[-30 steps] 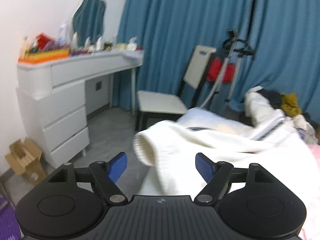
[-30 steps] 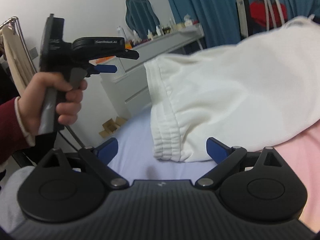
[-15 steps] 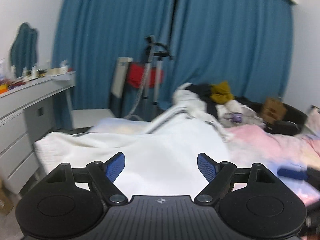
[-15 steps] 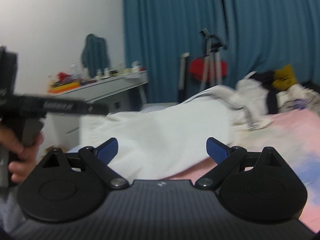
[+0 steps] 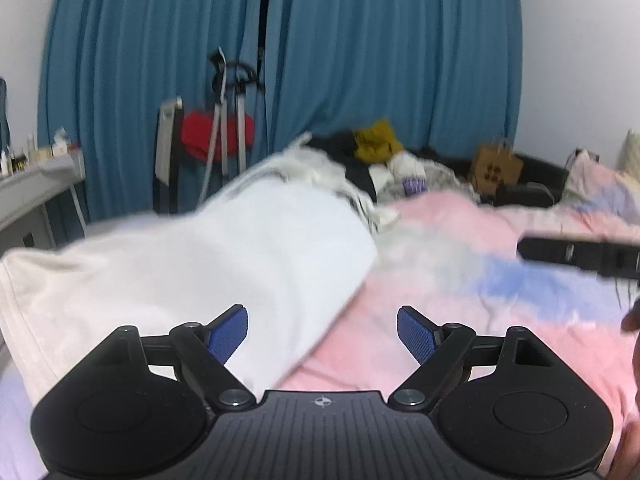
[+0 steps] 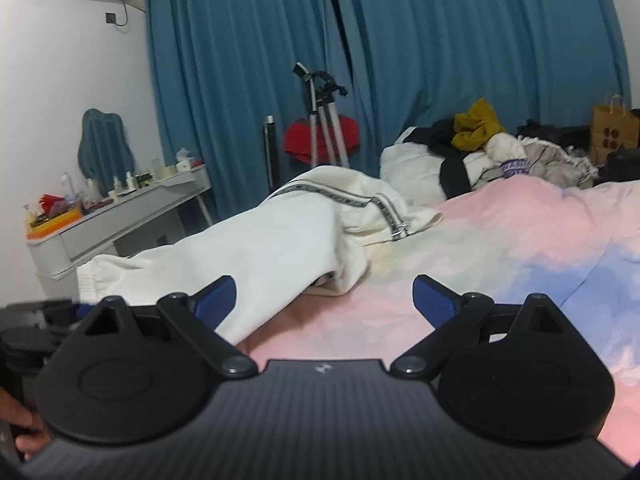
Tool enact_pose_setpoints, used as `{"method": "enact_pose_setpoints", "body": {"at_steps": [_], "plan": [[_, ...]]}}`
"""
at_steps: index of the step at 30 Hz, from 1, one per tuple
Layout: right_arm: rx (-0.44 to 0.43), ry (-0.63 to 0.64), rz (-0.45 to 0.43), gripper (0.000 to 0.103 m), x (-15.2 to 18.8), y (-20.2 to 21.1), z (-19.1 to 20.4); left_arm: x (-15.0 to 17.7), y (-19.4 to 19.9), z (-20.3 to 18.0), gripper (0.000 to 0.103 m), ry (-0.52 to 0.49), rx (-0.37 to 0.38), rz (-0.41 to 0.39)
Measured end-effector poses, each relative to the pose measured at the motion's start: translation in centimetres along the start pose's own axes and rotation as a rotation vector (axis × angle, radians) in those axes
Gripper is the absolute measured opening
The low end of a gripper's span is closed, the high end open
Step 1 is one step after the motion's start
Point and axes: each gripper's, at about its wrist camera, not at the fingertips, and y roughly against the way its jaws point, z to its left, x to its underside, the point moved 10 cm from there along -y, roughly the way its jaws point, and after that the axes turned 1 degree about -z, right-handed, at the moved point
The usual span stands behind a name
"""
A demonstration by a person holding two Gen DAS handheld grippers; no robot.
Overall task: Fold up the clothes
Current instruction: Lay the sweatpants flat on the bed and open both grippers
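A white pair of trousers [image 5: 208, 264] with a striped drawstring lies stretched along the left side of the pink and blue bedspread [image 5: 460, 280]; it also shows in the right wrist view [image 6: 280, 240]. My left gripper [image 5: 322, 334] is open and empty, hovering just above the garment's near edge. My right gripper [image 6: 324, 298] is open and empty, low over the bedspread [image 6: 500, 248] beside the garment. The right gripper's body pokes into the left wrist view at the right edge [image 5: 580, 254].
A heap of mixed clothes [image 6: 480, 148] lies at the far end of the bed. A grey dressing table [image 6: 120, 216] with bottles stands left. A chair with a red item [image 5: 216, 136], blue curtains [image 6: 400, 60] and a brown paper bag [image 6: 612, 128] stand behind.
Both grippers have swung right, from facing the dressing table and trouser cuff to looking along the bed. Both stayed open and empty.
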Motion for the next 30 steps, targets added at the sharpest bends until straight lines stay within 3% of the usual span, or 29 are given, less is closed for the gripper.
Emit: {"method": "enact_pose_setpoints", "body": {"at_steps": [7, 16, 22, 28, 30], "plan": [[0.047, -0.016, -0.001, 0.097, 0.5, 0.8, -1.6, 0.2, -0.4, 1.2, 0.084, -0.007, -0.009, -0.005], [0.131, -0.097, -0.006, 0.097, 0.5, 1.9, -4.0, 1.0, -1.6, 0.6, 0.084, 0.092, 0.072, 0.067], [0.195, -0.229, -0.040, 0.097, 0.0, 3.2, -7.3, 0.2, -7.0, -2.4, 0.084, 0.071, 0.103, 0.133], [0.213, -0.361, -0.046, 0.096, 0.5, 2.9, -11.4, -0.6, -16.5, -6.3, 0.084, 0.140, 0.134, 0.173], [0.238, -0.366, -0.039, 0.097, 1.0, 2.6, -12.3, -0.5, -20.1, -7.0, 0.084, 0.161, 0.081, 0.166]]}}
